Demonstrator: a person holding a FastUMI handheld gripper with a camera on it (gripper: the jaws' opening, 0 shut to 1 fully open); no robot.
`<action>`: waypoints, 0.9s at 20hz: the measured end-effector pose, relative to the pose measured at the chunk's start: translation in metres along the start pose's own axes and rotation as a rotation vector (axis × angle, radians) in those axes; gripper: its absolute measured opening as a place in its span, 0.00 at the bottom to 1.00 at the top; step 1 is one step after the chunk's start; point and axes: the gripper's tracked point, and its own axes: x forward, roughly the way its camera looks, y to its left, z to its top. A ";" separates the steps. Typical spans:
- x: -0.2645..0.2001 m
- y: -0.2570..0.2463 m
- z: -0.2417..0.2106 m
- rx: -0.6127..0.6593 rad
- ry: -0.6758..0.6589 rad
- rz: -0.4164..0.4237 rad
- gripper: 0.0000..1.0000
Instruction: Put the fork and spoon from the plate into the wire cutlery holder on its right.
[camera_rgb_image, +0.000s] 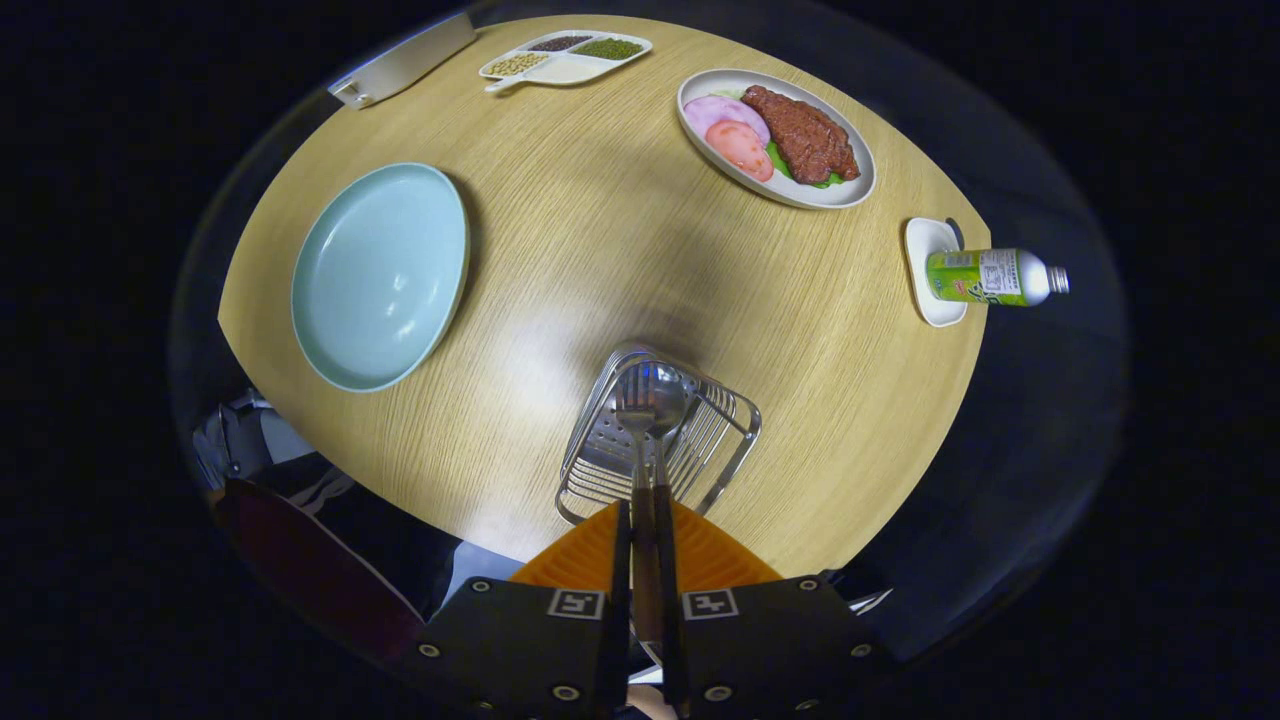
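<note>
Both utensils (645, 420) between tongs (645, 560)

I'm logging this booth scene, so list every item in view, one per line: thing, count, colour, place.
table: one, light wood, round, under everything
plate: one, pale blue-green, bare, left of the wire cutlery holder
wire cutlery holder: one, silver, just ahead of the fingers
fork: one, silver head, held over the holder
spoon: one, silver bowl, beside the fork
food plate: one, white oval, meat and slices, far side
divided dish: one, white, grains and beans, far edge
bottle: one, green and white, lying on a small white dish
small white dish: one, right edge
gripper: one, fingers shut on the fork and spoon handles
</note>
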 end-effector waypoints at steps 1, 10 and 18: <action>-0.004 -0.001 0.001 0.018 -0.019 0.004 0.18; -0.081 -0.010 0.037 0.292 -0.504 0.023 0.98; -0.203 -0.061 0.032 0.522 -1.133 -0.104 0.99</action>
